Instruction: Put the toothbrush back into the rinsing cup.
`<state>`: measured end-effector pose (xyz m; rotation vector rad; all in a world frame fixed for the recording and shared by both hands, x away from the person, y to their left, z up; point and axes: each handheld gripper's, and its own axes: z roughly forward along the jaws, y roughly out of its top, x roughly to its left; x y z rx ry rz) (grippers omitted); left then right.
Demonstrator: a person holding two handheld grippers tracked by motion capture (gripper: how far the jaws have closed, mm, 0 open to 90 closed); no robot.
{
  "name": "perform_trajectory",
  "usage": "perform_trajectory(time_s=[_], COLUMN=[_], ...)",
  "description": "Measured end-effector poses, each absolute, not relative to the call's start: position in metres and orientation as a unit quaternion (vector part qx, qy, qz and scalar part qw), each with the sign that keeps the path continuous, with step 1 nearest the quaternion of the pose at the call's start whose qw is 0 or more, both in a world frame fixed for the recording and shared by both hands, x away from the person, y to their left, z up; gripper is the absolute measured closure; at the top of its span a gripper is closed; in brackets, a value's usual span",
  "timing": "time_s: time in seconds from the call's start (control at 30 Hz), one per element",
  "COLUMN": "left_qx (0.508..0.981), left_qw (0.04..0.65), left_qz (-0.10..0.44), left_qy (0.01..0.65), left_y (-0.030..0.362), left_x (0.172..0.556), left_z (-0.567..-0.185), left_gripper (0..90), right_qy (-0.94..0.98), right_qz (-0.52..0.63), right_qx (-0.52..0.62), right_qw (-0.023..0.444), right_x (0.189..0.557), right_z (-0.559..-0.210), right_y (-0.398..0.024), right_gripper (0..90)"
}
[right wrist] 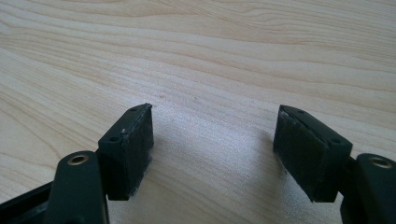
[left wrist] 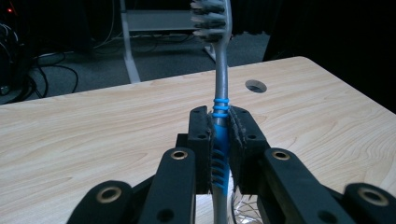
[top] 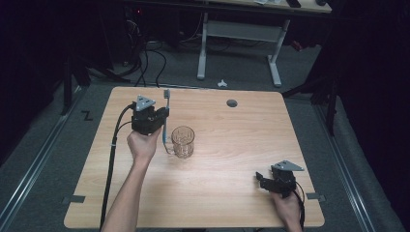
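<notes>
The left tool (left wrist: 220,140) is clamped on a toothbrush (left wrist: 219,70) held upright just beside a glass mug (top: 183,141), while the right tool (right wrist: 212,149) rests jaws apart on the wooden worktop (top: 232,193).

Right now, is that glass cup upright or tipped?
Upright: the glass cup stands on the table, its round mouth facing up.

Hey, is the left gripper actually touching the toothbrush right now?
Touching. In the left gripper view the left gripper has both pads pressed against the toothbrush at its blue grip, with no gap on either side.
</notes>
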<state>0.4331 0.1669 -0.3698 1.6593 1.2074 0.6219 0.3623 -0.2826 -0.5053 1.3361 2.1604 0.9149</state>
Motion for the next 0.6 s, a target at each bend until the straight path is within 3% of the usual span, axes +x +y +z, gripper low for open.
perform_trajectory(time_s=[0.6], left_qx=[0.681], left_qw=[0.479], left_qz=[0.263], left_qy=[0.488], left_y=[0.155], left_x=[0.442], left_z=[-0.368], left_gripper=[80.2], right_qy=[0.78], right_qz=[0.331], right_qx=[0.484], right_qw=[0.219], right_x=[0.362], right_z=[-0.505], right_y=[-0.282], right_gripper=[28.8])
